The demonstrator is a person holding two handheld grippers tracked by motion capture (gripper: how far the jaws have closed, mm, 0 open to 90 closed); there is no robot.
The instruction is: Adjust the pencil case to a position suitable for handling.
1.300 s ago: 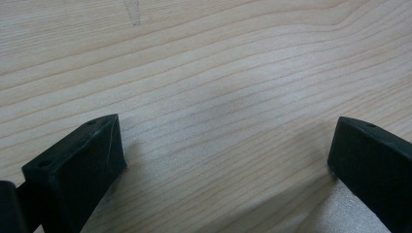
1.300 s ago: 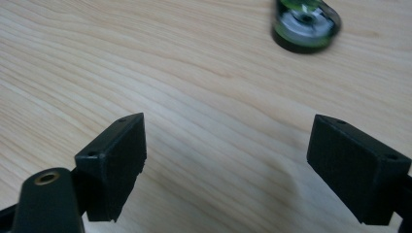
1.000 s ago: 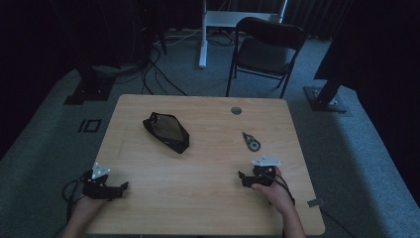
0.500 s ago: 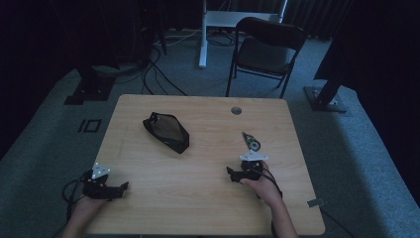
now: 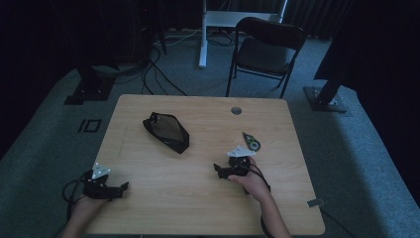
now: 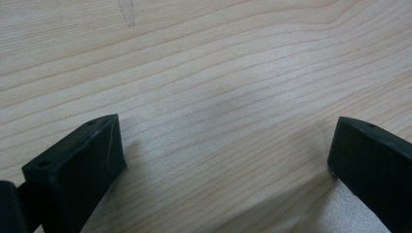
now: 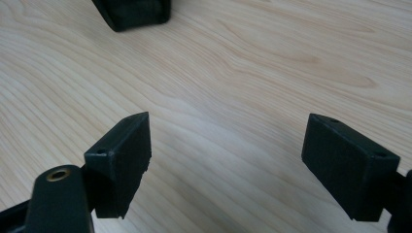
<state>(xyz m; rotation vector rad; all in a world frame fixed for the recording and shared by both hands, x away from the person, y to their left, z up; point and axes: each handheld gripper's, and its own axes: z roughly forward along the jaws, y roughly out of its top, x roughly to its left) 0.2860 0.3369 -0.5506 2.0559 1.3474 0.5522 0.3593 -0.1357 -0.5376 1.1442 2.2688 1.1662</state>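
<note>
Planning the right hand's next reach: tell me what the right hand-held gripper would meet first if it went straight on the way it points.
Probably the black pouch. The right hand-held gripper is open over bare table, and the pouch lies ahead, slightly left of its line, so it might pass just beside it.

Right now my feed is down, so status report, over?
Left gripper open, empty, near table edge. Right gripper open, pointing toward black pouch. Path clear; tape dispenser behind it.

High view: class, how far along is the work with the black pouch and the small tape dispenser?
Nothing looks done: the black pouch and small tape dispenser lie apart on the table, untouched. In hand: the right hand-held gripper, open, sits between them, aimed toward the pouch. The left hand-held gripper is open too. Gripping remains.
</note>
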